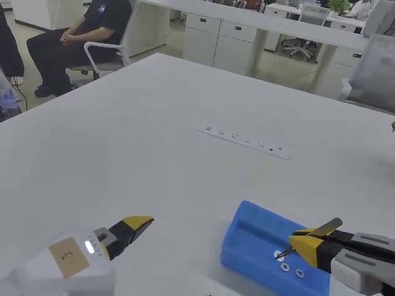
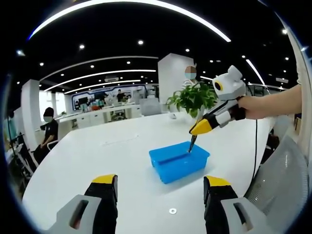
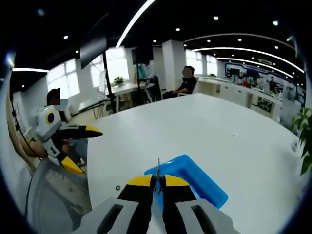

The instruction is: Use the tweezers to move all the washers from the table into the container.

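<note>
Where tweezers (image 1: 286, 251) point, silver washers (image 1: 284, 267) dot blue container (image 1: 253, 237).

Table (image 1: 123, 123) with container (image 1: 239, 248), washer (image 2: 172, 211), power strip (image 1: 244, 140)

Inside an open-plan office. Rows of white desks (image 1: 290, 28) and office chairs (image 1: 103, 54) stand beneath curved ceiling light strips (image 3: 136, 22), a potted plant (image 2: 192, 97) alongside.
</note>
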A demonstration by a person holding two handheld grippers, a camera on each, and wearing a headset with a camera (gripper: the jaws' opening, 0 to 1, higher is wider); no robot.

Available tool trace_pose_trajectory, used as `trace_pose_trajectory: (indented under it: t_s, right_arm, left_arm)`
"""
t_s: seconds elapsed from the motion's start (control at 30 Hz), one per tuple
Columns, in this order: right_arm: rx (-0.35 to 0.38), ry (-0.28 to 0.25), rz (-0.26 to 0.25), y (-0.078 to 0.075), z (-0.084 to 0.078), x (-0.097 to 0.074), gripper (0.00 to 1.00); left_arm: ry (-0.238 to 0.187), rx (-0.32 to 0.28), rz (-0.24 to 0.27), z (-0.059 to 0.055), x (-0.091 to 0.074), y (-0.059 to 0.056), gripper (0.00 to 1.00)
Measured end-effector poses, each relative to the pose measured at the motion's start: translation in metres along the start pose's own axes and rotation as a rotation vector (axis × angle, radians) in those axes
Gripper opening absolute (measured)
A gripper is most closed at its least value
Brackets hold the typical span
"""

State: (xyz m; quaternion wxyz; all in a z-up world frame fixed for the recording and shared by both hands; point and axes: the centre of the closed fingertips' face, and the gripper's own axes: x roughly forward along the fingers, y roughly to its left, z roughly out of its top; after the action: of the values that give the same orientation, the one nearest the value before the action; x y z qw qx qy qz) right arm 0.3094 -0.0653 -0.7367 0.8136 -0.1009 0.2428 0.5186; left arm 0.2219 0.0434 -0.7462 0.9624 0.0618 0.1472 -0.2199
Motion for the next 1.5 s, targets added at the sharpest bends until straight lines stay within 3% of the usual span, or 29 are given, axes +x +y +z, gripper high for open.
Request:
trace_pose_trajectory:
  t_s: [0.27, 0.6, 0.83, 1.4, 1.5]
  right_arm:
    - [-0.023, 0.01, -0.001, -0.007, 0.005, 0.006, 0.03]
    - [-0.019, 0.046, -0.019, -0.02, -0.002, 0.016, 0.03]
    - [0.03, 0.07, -0.029, -0.035, -0.012, 0.024, 0.03]
    - [0.125, 0.126, -0.038, -0.053, -0.037, 0.042, 0.03]
    - [0.208, 0.093, -0.026, -0.053, -0.035, 0.044, 0.03]
  left_arm:
    - [-0.003, -0.001, 0.003, 0.0, 0.0, 0.001, 0.72]
    - [-0.003, -0.004, 0.001, 0.0, 0.0, 0.001, 0.72]
    - [-0.003, -0.003, 0.002, 0.0, 0.0, 0.002, 0.72]
    - [-0.002, -0.005, 0.003, 0.0, 0.0, 0.003, 0.71]
    - [-0.001, -0.005, 0.004, 0.0, 0.0, 0.002, 0.71]
